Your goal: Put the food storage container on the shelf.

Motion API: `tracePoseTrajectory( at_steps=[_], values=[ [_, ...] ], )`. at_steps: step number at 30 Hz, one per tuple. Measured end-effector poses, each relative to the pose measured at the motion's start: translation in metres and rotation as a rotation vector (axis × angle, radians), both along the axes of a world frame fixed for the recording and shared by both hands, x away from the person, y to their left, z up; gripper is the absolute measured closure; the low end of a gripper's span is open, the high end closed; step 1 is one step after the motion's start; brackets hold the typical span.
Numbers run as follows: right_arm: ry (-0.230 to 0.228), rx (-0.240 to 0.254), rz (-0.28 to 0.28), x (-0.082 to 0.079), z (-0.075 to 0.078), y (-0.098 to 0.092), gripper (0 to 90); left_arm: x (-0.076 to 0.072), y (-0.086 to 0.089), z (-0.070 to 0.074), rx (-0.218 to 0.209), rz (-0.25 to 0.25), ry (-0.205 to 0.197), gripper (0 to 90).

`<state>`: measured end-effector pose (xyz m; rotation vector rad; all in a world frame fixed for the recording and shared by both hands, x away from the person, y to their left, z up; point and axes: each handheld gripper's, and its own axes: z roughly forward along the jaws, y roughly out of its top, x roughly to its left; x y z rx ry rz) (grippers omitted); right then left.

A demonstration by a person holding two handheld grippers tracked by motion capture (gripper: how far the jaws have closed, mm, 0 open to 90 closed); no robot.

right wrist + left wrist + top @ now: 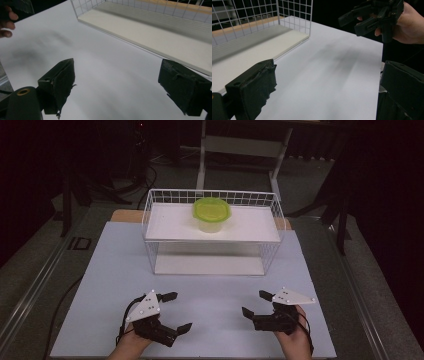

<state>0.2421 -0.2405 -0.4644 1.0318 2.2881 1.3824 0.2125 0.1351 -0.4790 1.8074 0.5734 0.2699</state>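
while sitting far off atop the wire rack [150, 227], green-lidded container [211, 214]: probably light, stiff, slick; best gripped at sides under lid. left gripper [174, 311], right gripper [256, 303] near, unclenched, empty.

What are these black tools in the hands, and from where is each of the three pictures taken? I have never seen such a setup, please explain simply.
A person sits at a white table and holds a hand tool in each hand: the left gripper and the right gripper. Each has two black jaws; both stand open and hold nothing.

The high view looks down from above the person. The other two views come from small cameras riding on the grippers, so you see each tool's own jaws rising from the bottom edge. The left gripper view also shows the other hand with its gripper.

On the table stands a white wire rack with two levels. On its upper level sits a container with a green lid.
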Motion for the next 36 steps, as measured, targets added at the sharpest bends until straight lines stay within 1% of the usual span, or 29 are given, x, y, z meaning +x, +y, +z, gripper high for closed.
tracePoseTrajectory(
  at_steps=[4,6,7,9,10,11,13,15,16,17,20,24,26,29,30,31,33,34,36],
  values=[
    [-0.012,0.001,-0.003,-0.001,-0.004,-0.006,13.9,0.000,0.002,-0.003,0.004,0.000,0.008,0.7],
    [-0.017,0.012,-0.008,0.000,-0.007,-0.010,13.9,0.000,0.005,-0.006,-0.006,0.002,0.015,0.7],
    [-0.024,0.006,-0.007,-0.001,-0.008,-0.012,13.9,0.000,0.005,-0.007,-0.008,0.004,0.014,0.7],
    [-0.037,0.010,0.003,-0.001,-0.010,-0.015,13.9,0.000,0.007,-0.010,-0.010,0.005,0.014,0.7],
    [-0.046,-0.001,-0.004,-0.002,-0.011,-0.017,13.9,0.000,0.007,-0.011,-0.011,0.007,0.014,0.7],
    [-0.041,-0.002,-0.005,-0.002,-0.012,-0.018,14.0,0.000,0.008,-0.013,-0.012,0.015,0.009,0.7],
    [-0.039,0.004,-0.023,-0.001,-0.015,-0.023,14.0,0.001,0.009,-0.013,-0.012,0.018,0.013,0.7],
    [-0.034,0.014,-0.025,0.001,-0.016,-0.025,14.0,0.001,0.010,-0.010,-0.014,0.025,-0.003,0.7],
    [-0.034,0.014,-0.025,0.001,-0.016,-0.025,14.0,0.001,0.010,-0.010,-0.014,0.025,-0.003,0.7],
    [-0.036,0.016,-0.031,0.001,-0.016,-0.026,14.0,0.002,0.012,-0.010,-0.036,0.031,0.005,0.7],
    [-0.035,0.016,-0.050,0.003,-0.019,-0.030,14.0,0.001,0.015,-0.010,-0.035,0.037,-0.001,0.7],
    [-0.030,0.015,-0.051,0.004,-0.021,-0.030,14.0,0.001,0.016,-0.010,-0.032,0.039,-0.004,0.7],
    [-0.027,0.014,-0.041,0.004,-0.023,-0.029,14.0,0.001,0.016,-0.011,-0.026,0.034,-0.007,0.7],
    [-0.031,0.009,-0.037,0.004,-0.024,-0.029,14.0,0.001,0.017,-0.012,-0.033,0.039,-0.008,0.7],
    [-0.022,0.021,-0.028,0.005,-0.026,-0.029,14.0,0.000,0.017,-0.013,-0.043,0.053,-0.027,0.7],
    [-0.022,0.020,-0.029,0.005,-0.026,-0.028,14.0,0.000,0.018,-0.013,-0.048,0.058,-0.034,0.7],
    [-0.017,0.018,-0.028,0.005,-0.027,-0.028,14.0,0.001,0.019,-0.013,-0.055,0.061,-0.032,0.7],
    [-0.019,0.018,-0.028,0.005,-0.028,-0.027,14.0,0.001,0.021,-0.013,-0.066,0.066,-0.022,0.7],
    [-0.019,0.011,-0.026,0.005,-0.028,-0.027,14.0,0.002,0.023,-0.014,-0.070,0.073,-0.018,0.7]
  ],
)
